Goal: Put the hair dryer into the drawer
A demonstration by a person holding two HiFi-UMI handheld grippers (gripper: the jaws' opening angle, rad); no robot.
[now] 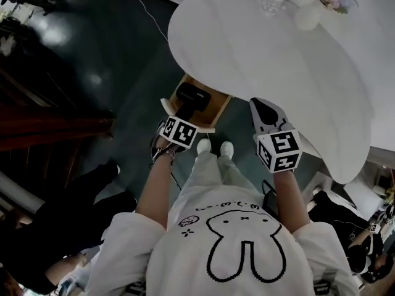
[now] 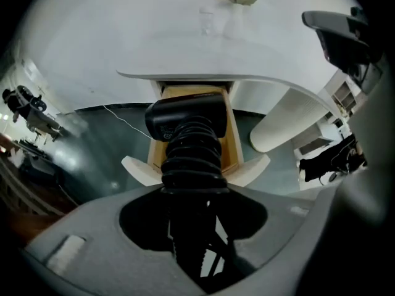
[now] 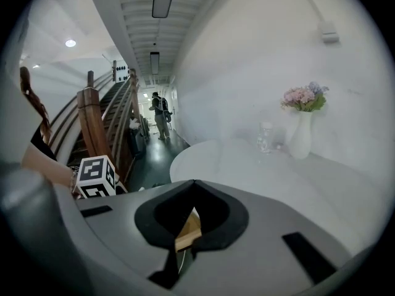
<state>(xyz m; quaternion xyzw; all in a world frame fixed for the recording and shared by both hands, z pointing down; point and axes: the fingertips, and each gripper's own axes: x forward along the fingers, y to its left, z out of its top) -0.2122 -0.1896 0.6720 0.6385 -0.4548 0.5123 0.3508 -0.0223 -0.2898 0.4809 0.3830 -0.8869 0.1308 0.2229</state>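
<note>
Left gripper (image 1: 184,111), clamped on the hair dryer (image 2: 185,119), should lower squarely into the open drawer (image 2: 232,142); right gripper (image 1: 264,108) is closed, empty.

One hair dryer (image 2: 185,121), one drawer (image 2: 230,142) (one vase (image 3: 302,137))

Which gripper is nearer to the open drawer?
Left. The left gripper holds the hair dryer right over the drawer; the right gripper is off to the drawer's right, apart from it.
</note>
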